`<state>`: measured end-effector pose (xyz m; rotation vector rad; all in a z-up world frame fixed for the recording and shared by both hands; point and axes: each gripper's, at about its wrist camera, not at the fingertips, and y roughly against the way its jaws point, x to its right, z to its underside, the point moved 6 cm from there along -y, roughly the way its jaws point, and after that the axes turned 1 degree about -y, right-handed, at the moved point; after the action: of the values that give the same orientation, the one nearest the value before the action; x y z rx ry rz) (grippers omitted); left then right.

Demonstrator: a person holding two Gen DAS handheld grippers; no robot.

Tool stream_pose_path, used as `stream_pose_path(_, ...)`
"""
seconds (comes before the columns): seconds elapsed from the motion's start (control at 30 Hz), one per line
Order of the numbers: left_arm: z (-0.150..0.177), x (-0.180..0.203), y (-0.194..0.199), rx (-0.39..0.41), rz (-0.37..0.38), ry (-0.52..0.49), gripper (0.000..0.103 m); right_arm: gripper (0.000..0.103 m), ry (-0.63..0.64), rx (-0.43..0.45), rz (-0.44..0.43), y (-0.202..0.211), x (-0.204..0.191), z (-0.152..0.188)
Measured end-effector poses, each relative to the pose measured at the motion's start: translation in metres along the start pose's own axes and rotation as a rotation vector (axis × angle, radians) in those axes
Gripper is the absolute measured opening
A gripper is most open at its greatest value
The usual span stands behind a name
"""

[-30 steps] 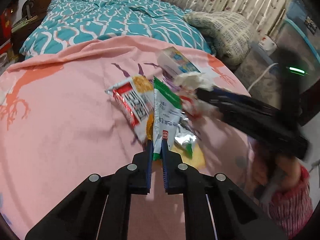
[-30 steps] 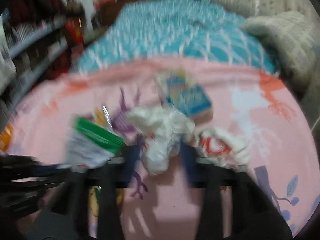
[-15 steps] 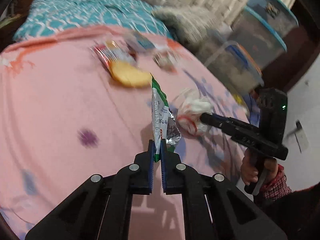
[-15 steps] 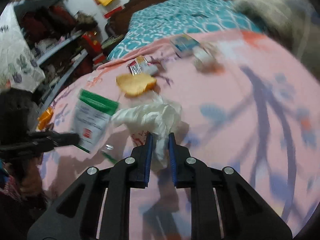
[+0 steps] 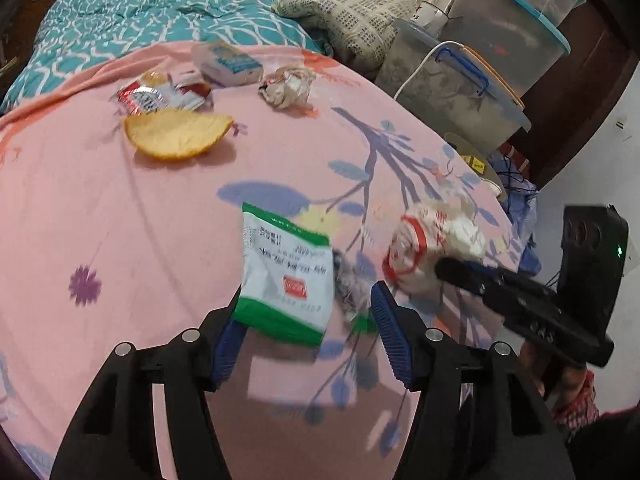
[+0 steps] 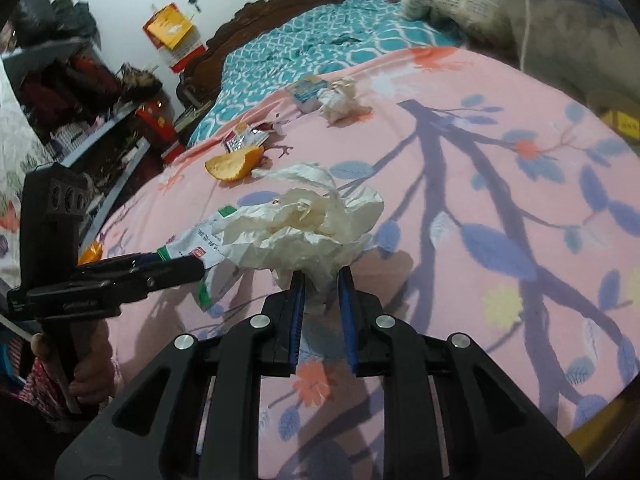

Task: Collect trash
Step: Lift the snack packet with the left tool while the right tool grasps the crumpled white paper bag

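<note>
A pink floral sheet (image 5: 120, 240) covers the bed beside a teal quilt (image 5: 132, 20) and stacked plastic bins (image 5: 500, 40).

We see our left gripper (image 5: 308, 332) opening its jaws over the pink sheet (image 5: 120, 220). A green and white packet (image 5: 286, 272) is between them, blurry, and no pad presses on it. On the right, our right gripper (image 5: 448, 268) holds a crumpled white bag (image 5: 432, 248). Far back lie a yellow chip (image 5: 178, 134), a red wrapper (image 5: 160, 94) and a paper ball (image 5: 288, 86).

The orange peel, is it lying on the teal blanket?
No, the orange peel lies on the pink sheet, nearer than the teal blanket.
</note>
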<state>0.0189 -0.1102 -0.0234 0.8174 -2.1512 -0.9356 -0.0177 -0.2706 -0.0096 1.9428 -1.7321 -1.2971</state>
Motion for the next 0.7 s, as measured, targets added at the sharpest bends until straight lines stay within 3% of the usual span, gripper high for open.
stream_pose_path(0.03,-0.003,0.001,-0.002,0.003,-0.011,-0.006,0.058,0.025,-0.011,0.001,-0.002,0.001,0.002,0.0)
stream_pose_path(0.07,-0.004,0.003,-0.004,0.003,-0.021,-0.009,0.058,0.042,-0.025,0.003,-0.004,0.003,0.005,0.001)
stream_pose_path(0.1,-0.006,0.004,-0.007,-0.001,-0.026,-0.009,0.058,0.073,-0.042,0.011,-0.002,0.005,0.009,0.002)
stream_pose_path(0.13,-0.007,0.006,-0.009,-0.007,-0.026,-0.01,0.058,0.082,-0.058,0.034,-0.003,0.009,0.012,0.002)
stream_pose_path(0.5,-0.005,0.012,-0.02,-0.033,-0.068,-0.013,0.053,0.083,-0.079,0.072,0.006,0.015,0.024,-0.001)
stream_pose_path(0.57,-0.003,0.014,-0.02,-0.032,-0.092,-0.028,0.049,0.083,-0.076,0.079,0.02,0.016,0.025,-0.001)
stream_pose_path(0.7,-0.001,0.017,-0.021,-0.041,-0.143,-0.065,0.03,0.083,-0.051,0.094,0.057,0.016,0.023,-0.003)
